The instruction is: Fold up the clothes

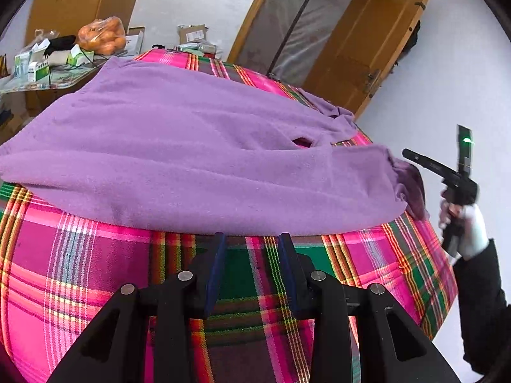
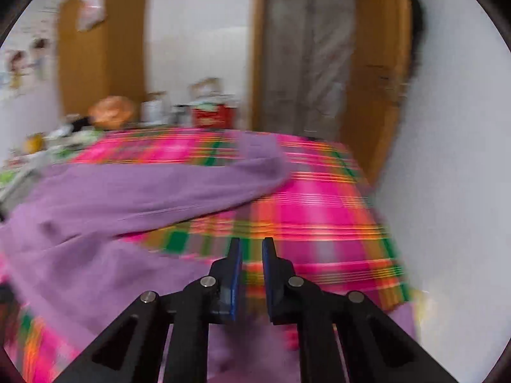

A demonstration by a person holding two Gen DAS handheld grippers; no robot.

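Lying spread across the pink, green and orange plaid bedcover (image 1: 80, 255), the fuzzy purple fleece garment (image 1: 191, 146) is seen with one sleeve stretched toward the bedcover's right edge. The left gripper (image 1: 252, 239) is held tilted downward just short of the garment's near hem, its blue pads apart with nothing between them. The right gripper (image 2: 252, 245) is held beyond the bedcover's right edge by a white-gloved hand (image 1: 463, 223) in a dark sleeve, angled down; its pads stand narrowly apart over bare plaid, and nothing is gripped.
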